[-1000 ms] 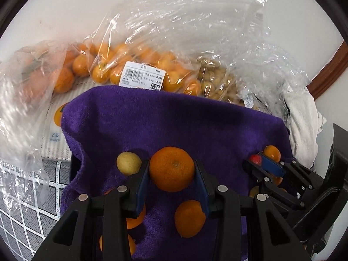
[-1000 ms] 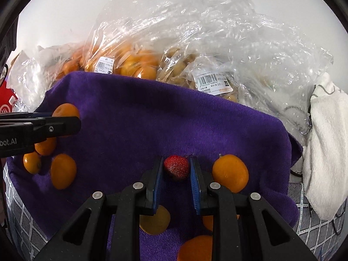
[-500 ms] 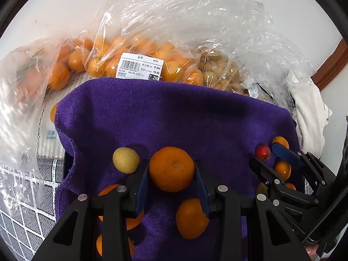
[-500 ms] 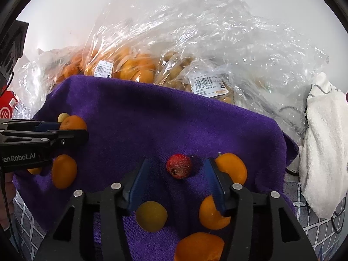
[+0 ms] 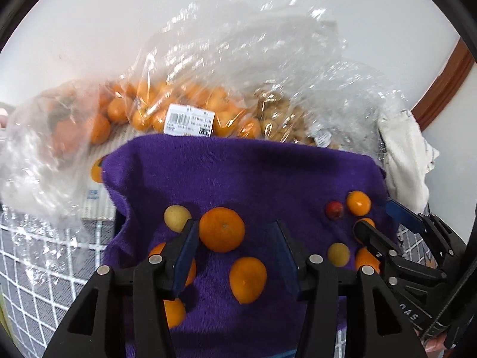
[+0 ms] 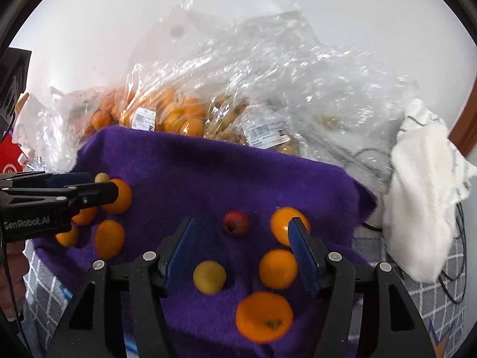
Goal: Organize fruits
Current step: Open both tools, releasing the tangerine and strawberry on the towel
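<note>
Fruits lie loose on a purple towel (image 5: 253,173), and both grippers stand over them with nothing held. Between the blue pads of the left gripper (image 5: 235,244) sits a large mandarin (image 5: 222,229): it rests on the cloth close against the left-hand pad, with a clear gap to the other pad. These jaws have just been opening and now stand moderately apart. A pale yellow fruit (image 5: 176,217) lies just outside the left finger, and another mandarin (image 5: 248,279) lies nearer the camera, under the gap.

The right gripper (image 6: 241,238) has also just been opening, and its jaws are wide. A red strawberry (image 6: 235,223) lies on the towel between the fingertips, touching neither pad. A small orange (image 6: 287,226) sits partly behind the right-hand fingertip, a yellow fruit (image 6: 209,277) and two more oranges (image 6: 278,268) lie lower between the fingers.

In the right wrist view the left gripper's side bears white lettering reading "GenRobot.AI". In the left wrist view the right gripper's body shows the letters "DAS", or close to that.

Beyond the towel, clear plastic bags (image 5: 238,68) of oranges and brownish fruit lean against a white wall. A white barcode price label (image 5: 190,123) on one bag is too blurred to read; another barcode label (image 6: 263,132) shows in the right wrist view. A white cloth (image 6: 423,197) is heaped at the right.
</note>
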`<state>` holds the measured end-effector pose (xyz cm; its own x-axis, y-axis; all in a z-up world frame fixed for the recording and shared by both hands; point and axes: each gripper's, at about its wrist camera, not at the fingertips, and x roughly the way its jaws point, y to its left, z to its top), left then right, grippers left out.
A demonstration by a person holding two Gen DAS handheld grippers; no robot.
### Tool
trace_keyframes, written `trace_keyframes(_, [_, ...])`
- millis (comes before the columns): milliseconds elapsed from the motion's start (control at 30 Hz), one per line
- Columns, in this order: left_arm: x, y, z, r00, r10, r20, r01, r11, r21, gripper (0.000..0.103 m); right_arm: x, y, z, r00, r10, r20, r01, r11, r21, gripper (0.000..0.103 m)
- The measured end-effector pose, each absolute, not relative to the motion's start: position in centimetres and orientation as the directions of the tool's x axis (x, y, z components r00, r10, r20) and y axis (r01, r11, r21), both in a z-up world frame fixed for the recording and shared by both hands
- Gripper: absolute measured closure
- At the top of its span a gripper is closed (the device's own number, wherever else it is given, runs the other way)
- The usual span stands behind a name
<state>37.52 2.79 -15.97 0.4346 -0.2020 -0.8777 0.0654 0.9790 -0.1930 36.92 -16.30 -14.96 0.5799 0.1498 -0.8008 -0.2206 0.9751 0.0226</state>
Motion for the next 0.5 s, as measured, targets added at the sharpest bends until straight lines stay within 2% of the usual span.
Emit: trace_keyframes(500, [23.8, 3.6, -6.2, 0.61, -0.136, -0.781, 0.048, 0.99, -0.134, 0.054, 24.6, -20.6, -7.2, 0.657, 0.091, -0.748, -0.096, 0.995, 0.036, 0.038])
